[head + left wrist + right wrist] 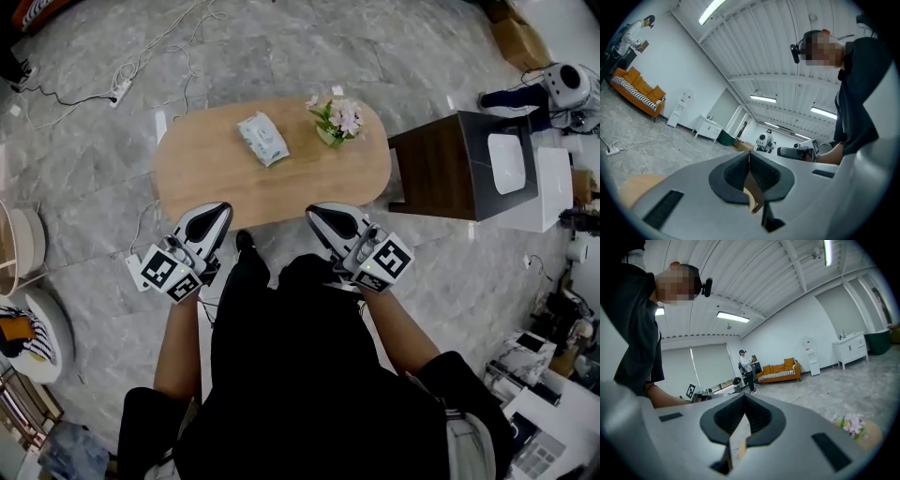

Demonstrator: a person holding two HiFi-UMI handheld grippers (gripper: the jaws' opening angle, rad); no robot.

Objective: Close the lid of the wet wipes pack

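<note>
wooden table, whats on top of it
A wet wipes pack and a flower bunch sit apart on the wooden table. The left gripper and right gripper cover bits of its near edge.

table (pixel 309 178) near edge: partly hidden behind left gripper (pixel 221 211) and right gripper (pixel 315 214)
wet wipes pack (pixel 263 138) lid, mid-table: too small to tell open or closed
flowers (pixel 339 117) container, table's far edge: too small to tell

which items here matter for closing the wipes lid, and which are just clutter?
Job: wet wipes pack; left gripper and right gripper, both shut and empty.
Clutter: flower pot; dark cabinet; power strip.
</note>
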